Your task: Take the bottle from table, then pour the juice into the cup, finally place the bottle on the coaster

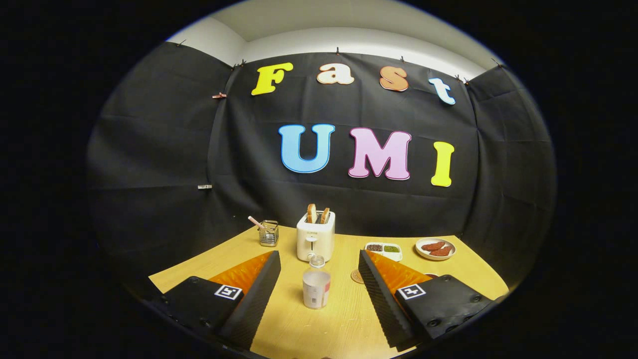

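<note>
A small bottle (316, 286) with a clear cap and a pale label stands upright on the wooden table (319, 329), between my two fingers and level with their tips. My gripper (319, 262) is open, and neither finger touches the bottle. A round brown coaster (357, 276) lies flat just right of the bottle, partly hidden behind the right finger. A glass cup (269, 233) with a straw stands farther back on the left, beside the toaster.
A white toaster (315, 237) with two bread slices stands behind the bottle. To its right lie a small white tray (384, 249) of seeds and a plate (435, 248) with reddish food. Black cloth walls close the booth behind the table.
</note>
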